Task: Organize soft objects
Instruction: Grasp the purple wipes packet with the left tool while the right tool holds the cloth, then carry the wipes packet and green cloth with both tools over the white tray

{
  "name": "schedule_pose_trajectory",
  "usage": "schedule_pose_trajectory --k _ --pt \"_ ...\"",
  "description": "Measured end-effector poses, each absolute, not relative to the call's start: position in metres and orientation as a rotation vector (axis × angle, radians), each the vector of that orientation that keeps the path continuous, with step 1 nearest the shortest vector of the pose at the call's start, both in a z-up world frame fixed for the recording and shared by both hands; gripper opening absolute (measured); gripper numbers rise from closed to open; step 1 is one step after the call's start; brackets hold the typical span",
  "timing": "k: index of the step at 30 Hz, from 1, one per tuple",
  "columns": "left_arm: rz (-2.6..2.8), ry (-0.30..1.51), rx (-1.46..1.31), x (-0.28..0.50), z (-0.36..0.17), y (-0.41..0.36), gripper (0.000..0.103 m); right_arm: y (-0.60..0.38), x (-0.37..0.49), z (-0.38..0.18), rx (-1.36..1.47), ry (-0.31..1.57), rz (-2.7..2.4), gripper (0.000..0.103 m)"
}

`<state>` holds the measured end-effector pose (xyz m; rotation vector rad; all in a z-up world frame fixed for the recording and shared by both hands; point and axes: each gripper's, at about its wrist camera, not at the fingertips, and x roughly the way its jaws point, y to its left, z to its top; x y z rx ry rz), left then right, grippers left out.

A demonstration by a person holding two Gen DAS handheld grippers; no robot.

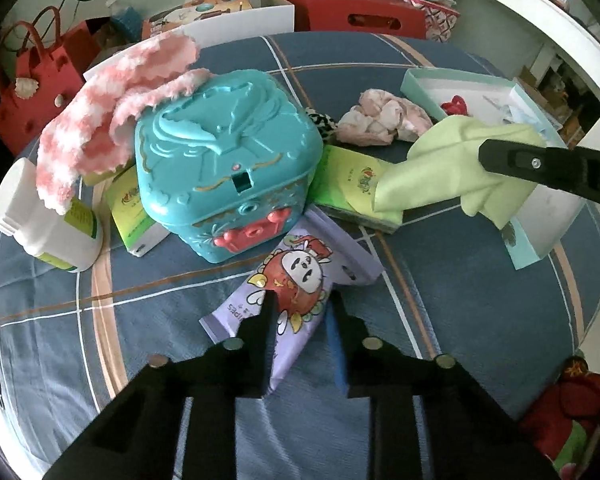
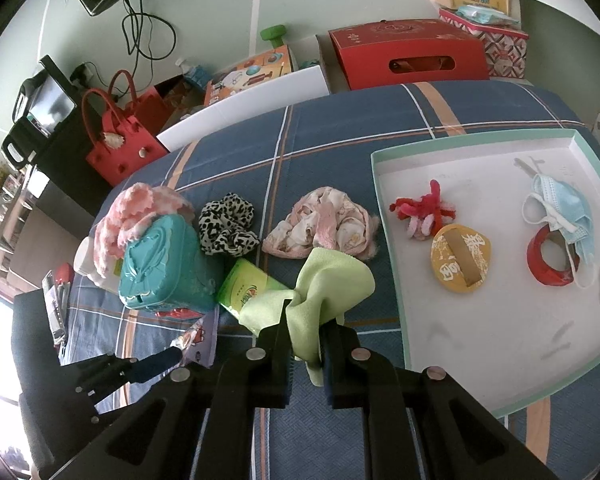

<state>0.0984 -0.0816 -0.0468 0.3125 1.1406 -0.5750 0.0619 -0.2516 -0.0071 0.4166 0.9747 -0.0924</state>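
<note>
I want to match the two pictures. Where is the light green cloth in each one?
Left wrist view: the light green cloth hangs at the right, pinched by the right tongs, in front of the mint-edged tray.
Right wrist view: it is low in the middle, bunched between the tongs' fingers.
Shared landmark: the teal plastic box.

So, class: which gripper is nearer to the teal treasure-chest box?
Left. The left gripper is closed on the purple wipes packet lying against the teal box; the right gripper holds the green cloth further off, beside the tray.
</note>
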Motion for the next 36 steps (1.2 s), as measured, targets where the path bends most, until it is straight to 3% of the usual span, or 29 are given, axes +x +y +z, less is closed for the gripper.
schedule_pose_trajectory --k 17,36 --pt "-0.6 1.061 0.207 0.084 -0.014 -0.066 0.006 -0.251 0.056 0.01 0.42 0.899 -0.084 0.012" --pt "-0.647 0.916 0.197 0.079 0.053 -0.105 0.006 -0.317 0.024 0.041 0.524 0.745 -0.246 0.012"
